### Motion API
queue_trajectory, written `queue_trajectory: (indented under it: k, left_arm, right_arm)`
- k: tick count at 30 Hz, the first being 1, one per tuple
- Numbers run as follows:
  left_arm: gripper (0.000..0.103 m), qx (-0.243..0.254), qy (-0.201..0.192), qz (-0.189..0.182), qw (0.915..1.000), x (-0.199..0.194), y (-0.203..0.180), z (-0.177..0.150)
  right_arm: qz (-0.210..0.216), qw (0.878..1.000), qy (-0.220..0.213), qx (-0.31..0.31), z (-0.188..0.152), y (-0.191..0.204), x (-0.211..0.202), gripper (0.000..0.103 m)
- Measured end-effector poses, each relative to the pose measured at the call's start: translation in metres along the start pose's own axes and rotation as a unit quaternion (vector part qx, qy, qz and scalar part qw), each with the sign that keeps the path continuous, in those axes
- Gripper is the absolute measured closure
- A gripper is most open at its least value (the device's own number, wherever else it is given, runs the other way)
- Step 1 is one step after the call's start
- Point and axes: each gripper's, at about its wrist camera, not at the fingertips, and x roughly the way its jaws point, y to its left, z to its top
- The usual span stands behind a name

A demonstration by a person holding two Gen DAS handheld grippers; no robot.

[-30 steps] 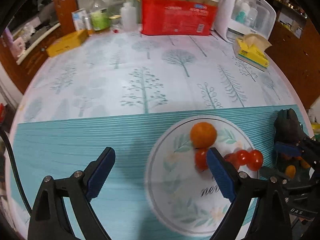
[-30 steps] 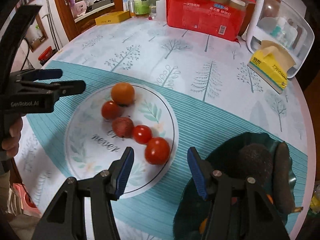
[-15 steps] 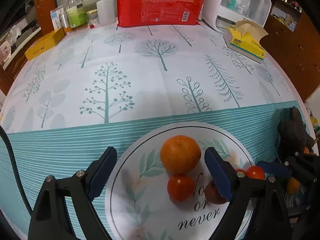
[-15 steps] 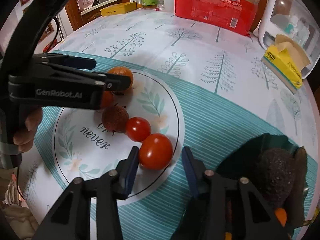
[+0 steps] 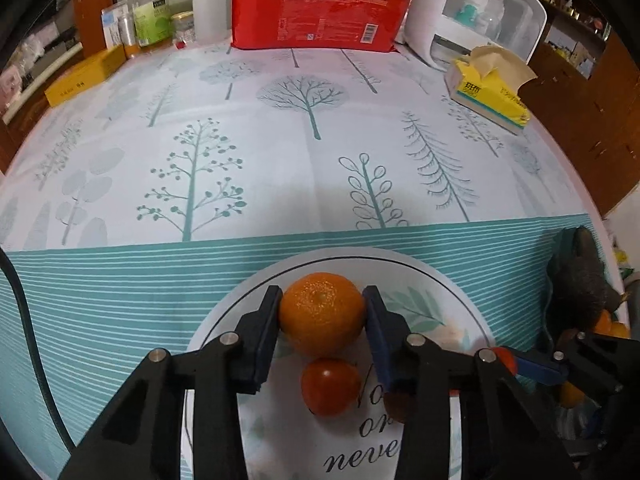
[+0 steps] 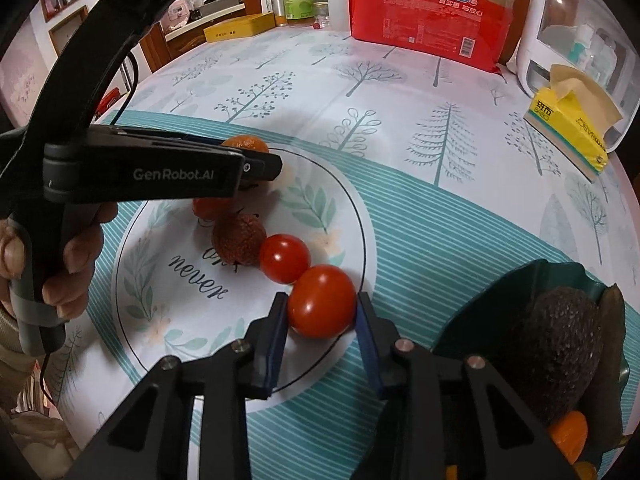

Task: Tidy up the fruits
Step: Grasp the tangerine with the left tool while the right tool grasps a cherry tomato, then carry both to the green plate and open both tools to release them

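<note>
- Right now the right gripper (image 6: 322, 306) clamps the big tomato (image 6: 321, 301) at the plate's (image 6: 132, 320) right rim, both blue pads touching its sides.
- Just beyond, a smaller tomato (image 6: 284, 258) touches it, then a brown lychee (image 6: 238, 239).
- Over on the plate's far rim, the left gripper (image 5: 322, 314) pinches the orange (image 5: 322, 314) between its pads; another tomato (image 5: 330, 387) sits just behind it, nearer the camera.
- At the tabletop's right edge, a dark green bowl (image 6: 500, 292) holds an avocado (image 6: 558, 344).

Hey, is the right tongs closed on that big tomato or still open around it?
Closed on it. Both blue pads of the right tongs press the sides of the big tomato, which sits on the plate.
</note>
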Motion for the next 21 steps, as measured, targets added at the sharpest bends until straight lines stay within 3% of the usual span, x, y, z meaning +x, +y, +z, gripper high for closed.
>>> queue_trajectory:
  k: [8,14,21]
  left_arm:
    - [0.065,-0.021,-0.004,0.023,0.9995,-0.017,0.006,-0.008]
    - [0.065,-0.05,-0.015,0.031,0.9981,-0.062,0.018,-0.019]
    - [0.065,-0.014,-0.044,0.013,0.9989,-0.127,-0.024,-0.037]
  right_arm:
    - [0.001,1.0,0.001,0.015,-0.004,0.006,-0.005,0.071]
    - [0.007,0.999,-0.03,0.043,-0.008,0.015,-0.032,0.071]
    - [0.027,0.994,-0.076,0.072,-0.023,0.013,-0.087,0.071]
